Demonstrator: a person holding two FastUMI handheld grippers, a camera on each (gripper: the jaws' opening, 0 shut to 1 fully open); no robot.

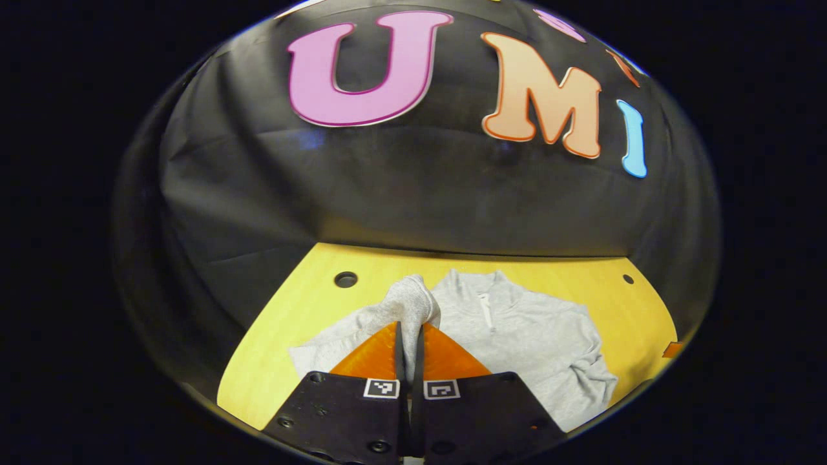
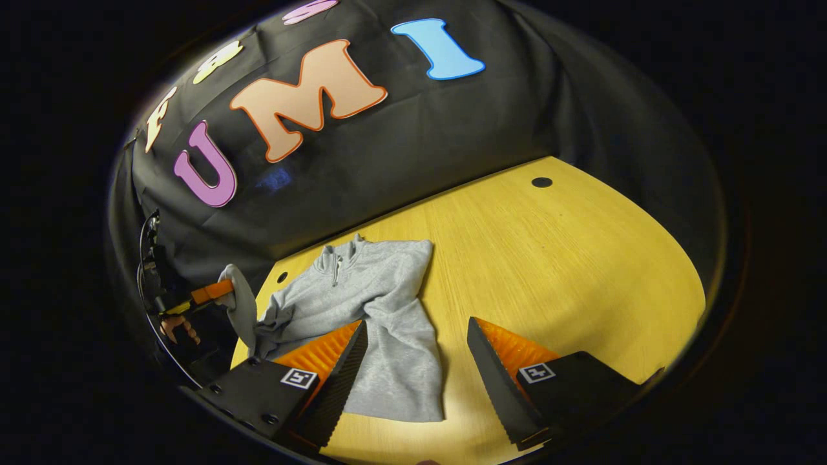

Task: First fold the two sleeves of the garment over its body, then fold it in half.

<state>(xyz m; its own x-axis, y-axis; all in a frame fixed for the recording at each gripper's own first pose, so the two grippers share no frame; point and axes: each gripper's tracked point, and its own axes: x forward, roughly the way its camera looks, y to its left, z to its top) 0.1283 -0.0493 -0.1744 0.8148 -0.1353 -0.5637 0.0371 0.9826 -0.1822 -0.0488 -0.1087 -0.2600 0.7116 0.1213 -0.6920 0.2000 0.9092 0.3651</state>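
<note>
A light grey zip-neck garment (image 1: 517, 329) lies flat on the yellow table (image 1: 310, 303), collar toward the wall. My left gripper (image 1: 409, 329) is shut on one sleeve (image 1: 410, 300), and the cuff bunches up above the fingertips, lifted off the table. The other sleeve (image 1: 581, 371) lies folded over the body. In the right gripper view the garment (image 2: 368, 284) spreads ahead of my right gripper (image 2: 417, 326), which hangs open over its lower part with nothing between the fingers. At far left there, the left gripper (image 2: 210, 292) holds the raised sleeve (image 2: 240, 310).
The yellow wooden table (image 2: 568, 271) stretches wide to the right of the garment. Round holes (image 2: 541, 182) (image 1: 345, 279) sit near its far corners. Black cloth walls close the booth behind the table. A hand (image 2: 177, 328) shows below the left gripper.
</note>
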